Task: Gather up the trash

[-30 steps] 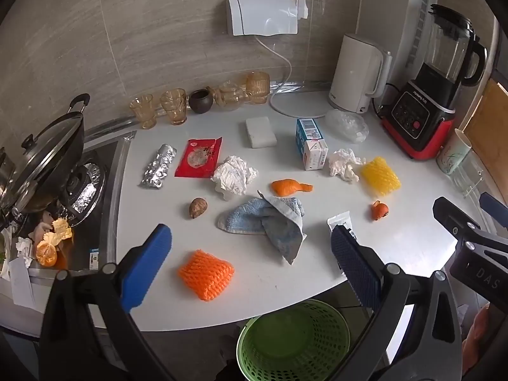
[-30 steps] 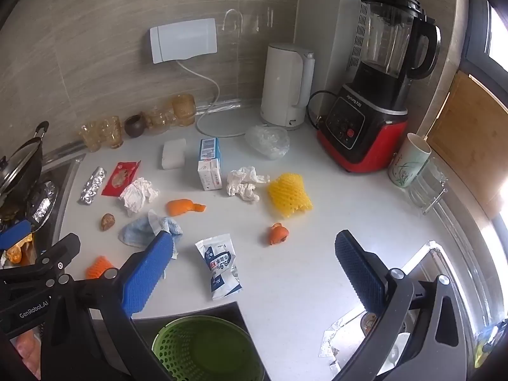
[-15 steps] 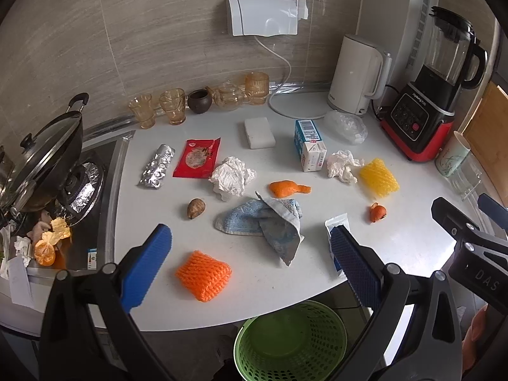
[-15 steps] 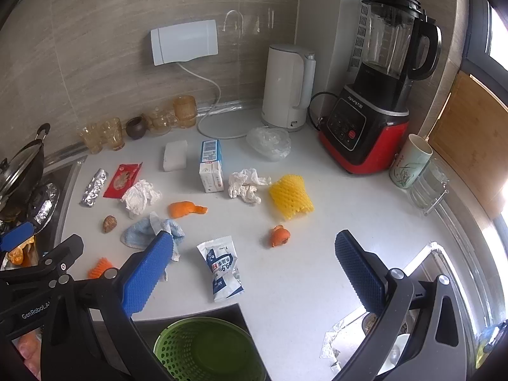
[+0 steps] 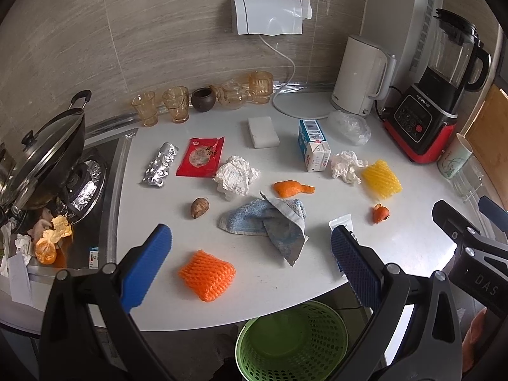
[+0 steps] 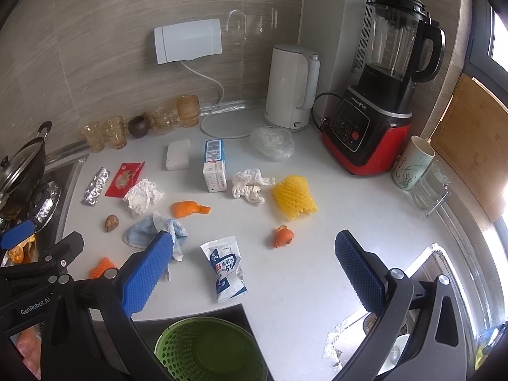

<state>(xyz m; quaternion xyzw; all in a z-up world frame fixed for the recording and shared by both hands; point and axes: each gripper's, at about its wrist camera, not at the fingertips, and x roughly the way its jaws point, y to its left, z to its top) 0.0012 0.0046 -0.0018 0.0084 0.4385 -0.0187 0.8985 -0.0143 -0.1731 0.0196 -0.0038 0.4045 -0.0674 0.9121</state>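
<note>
Both grippers, left gripper (image 5: 250,260) and right gripper (image 6: 254,266), spread apart, empty; white-and-blue plastic pouch (image 6: 227,268) lies lengthwise toward round green mesh bin (image 6: 209,349)

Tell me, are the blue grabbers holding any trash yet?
No. The left gripper and right gripper are both open, with nothing between their blue ribbed pads.

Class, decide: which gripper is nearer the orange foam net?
Left. The orange foam net lies just ahead of the open left gripper; the right gripper, also open, hovers further right, over the white packet.
</note>
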